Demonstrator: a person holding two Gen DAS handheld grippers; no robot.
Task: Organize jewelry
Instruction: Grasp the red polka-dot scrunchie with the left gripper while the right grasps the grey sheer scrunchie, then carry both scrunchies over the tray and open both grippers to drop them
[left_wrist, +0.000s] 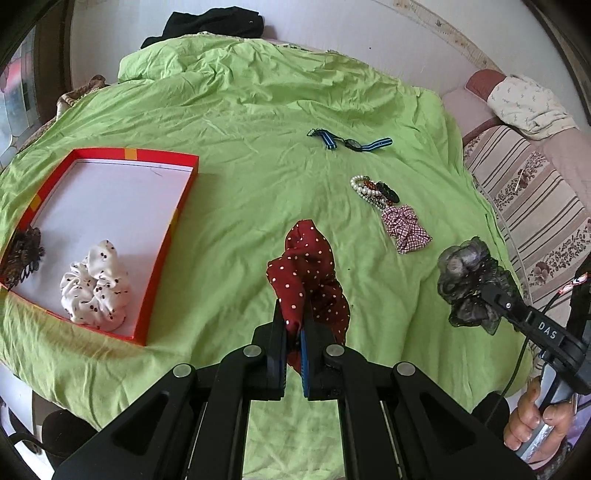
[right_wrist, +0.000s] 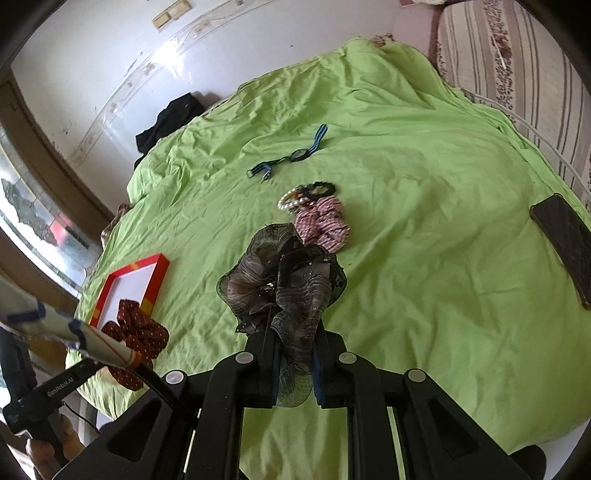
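Red polka-dot scrunchie (left_wrist: 308, 280) is clamped in the left hand-held gripper (left_wrist: 294, 325) above the green bed (left_wrist: 240, 155); the right hand-held gripper (right_wrist: 295, 345) grips a grey scrunchie (right_wrist: 280, 280), red box (left_wrist: 162, 254) at nine o'clock.

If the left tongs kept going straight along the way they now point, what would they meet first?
Probably bare green bedsheet: the left tongs, shut on the red dotted scrunchie, have nothing else directly ahead, though depth is unclear.

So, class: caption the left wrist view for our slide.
Left gripper carries red dotted scrunchie toward red box.
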